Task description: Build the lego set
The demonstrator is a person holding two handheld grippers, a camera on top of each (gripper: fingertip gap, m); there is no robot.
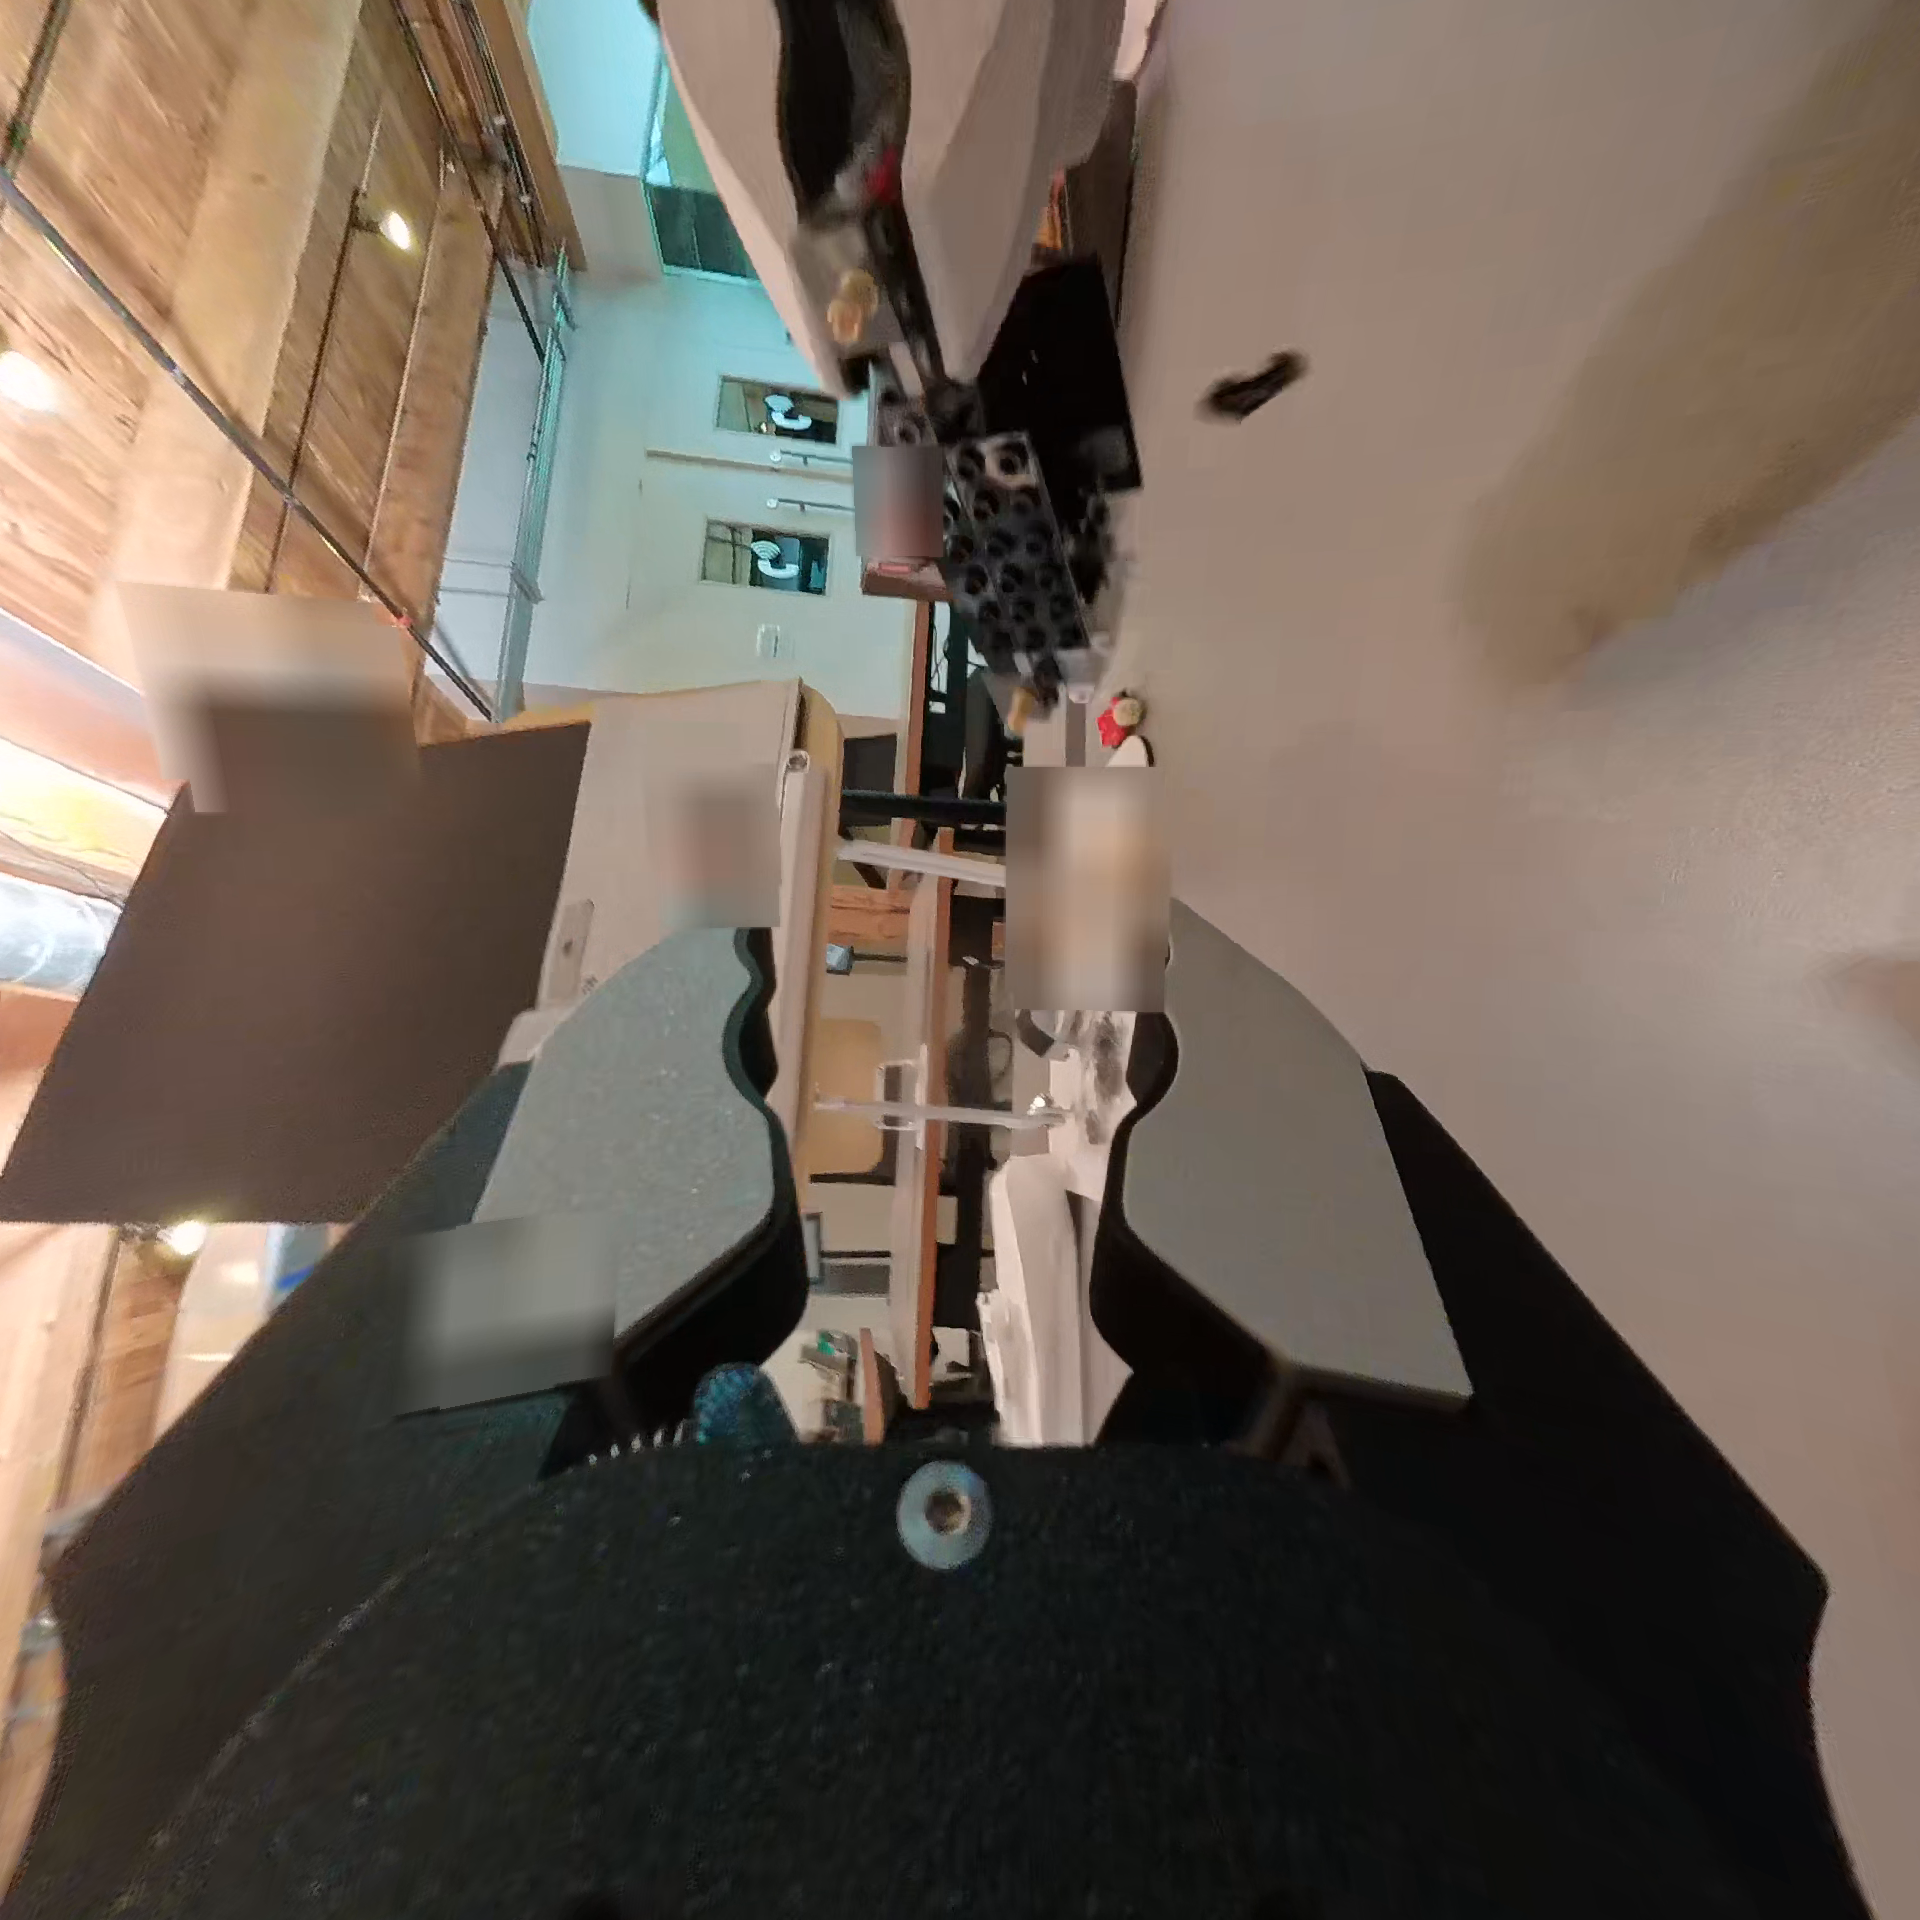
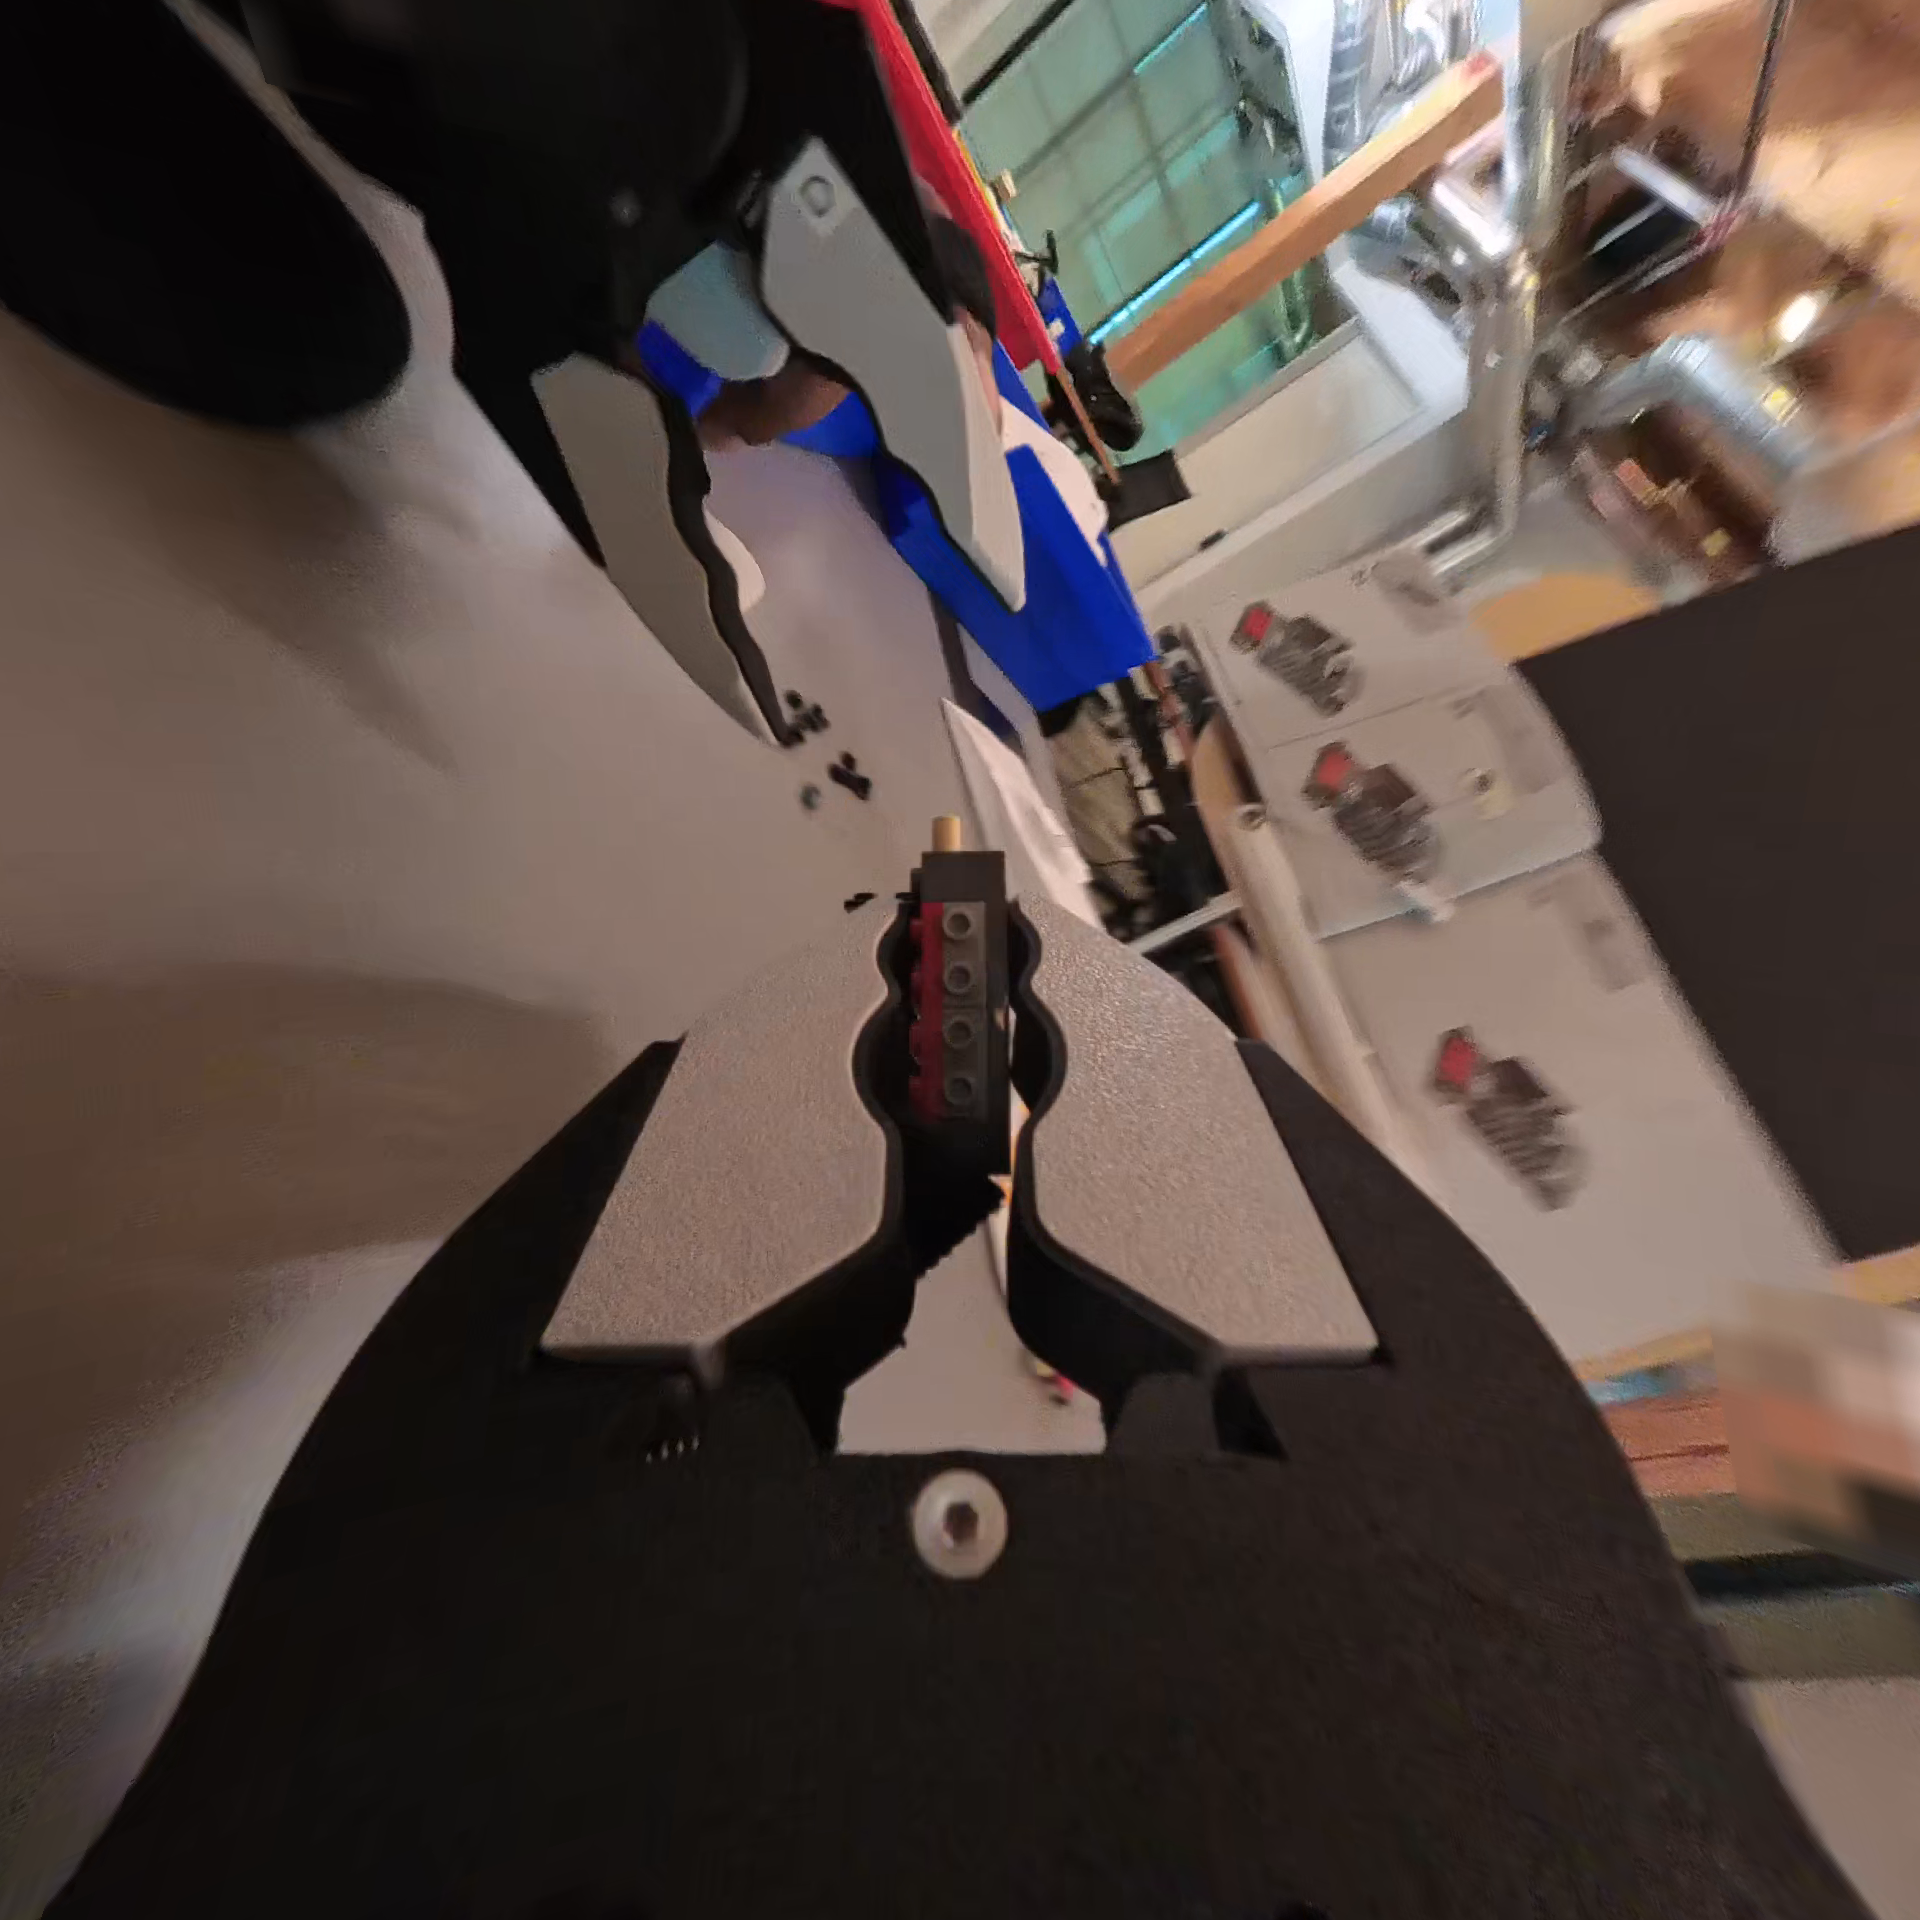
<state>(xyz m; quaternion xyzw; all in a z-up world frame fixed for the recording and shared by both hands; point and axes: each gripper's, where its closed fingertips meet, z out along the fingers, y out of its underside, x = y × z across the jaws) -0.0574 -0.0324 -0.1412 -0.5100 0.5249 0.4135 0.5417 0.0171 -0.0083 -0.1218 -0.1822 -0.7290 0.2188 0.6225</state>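
Partly built: black, grey and red lego assembly (image 2: pixel 961 1023) clamped in right gripper (image 2: pixel 956 997), lifted off the table (image 2: pixel 312 935). Left gripper (image 1: pixel 951 1049) released, empty. Loose small black pieces (image 2: pixel 826 753) far left on table, apparently unattached yet.

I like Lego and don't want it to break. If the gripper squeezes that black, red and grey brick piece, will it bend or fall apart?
Probably not bend: the brick piece looks like hard stacked plastic. Layers might pop apart if twisted, since several bricks are joined. The right gripper clamps its flat sides, so slipping seems unlikely.
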